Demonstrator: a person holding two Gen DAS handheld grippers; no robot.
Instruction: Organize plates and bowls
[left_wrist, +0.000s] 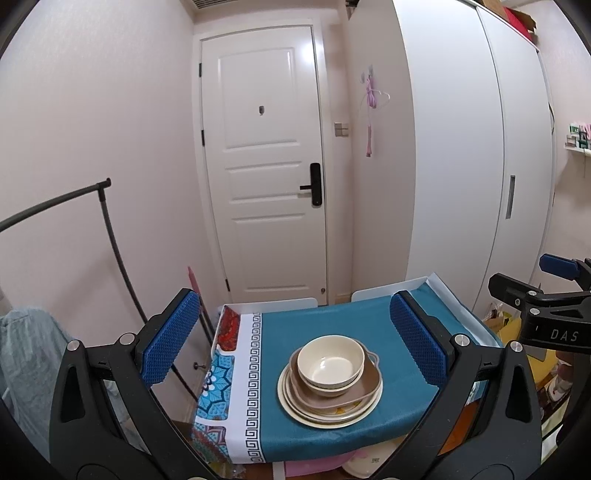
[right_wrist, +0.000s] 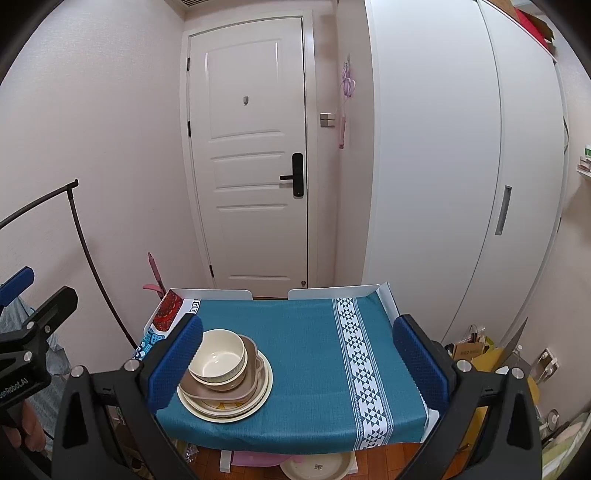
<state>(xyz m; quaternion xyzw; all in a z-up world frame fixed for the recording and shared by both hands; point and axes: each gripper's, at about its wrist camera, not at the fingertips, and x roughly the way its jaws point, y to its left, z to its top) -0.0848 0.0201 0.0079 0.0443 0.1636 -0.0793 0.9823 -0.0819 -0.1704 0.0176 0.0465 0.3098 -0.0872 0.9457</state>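
Left gripper held with jaws wide apart and nothing between them, raised above the near edge of the surface; right gripper likewise spread and unloaded, off to its side. Stacked near the left part of a teal cloth with white patterned bands: a cream bowl nested in a second one, on a tan handled dish, on round cream plates. Beyond the surface, a white panelled door with a black lock handle, pale pink walls, a white wardrobe at right and a dark clothes rail at left.
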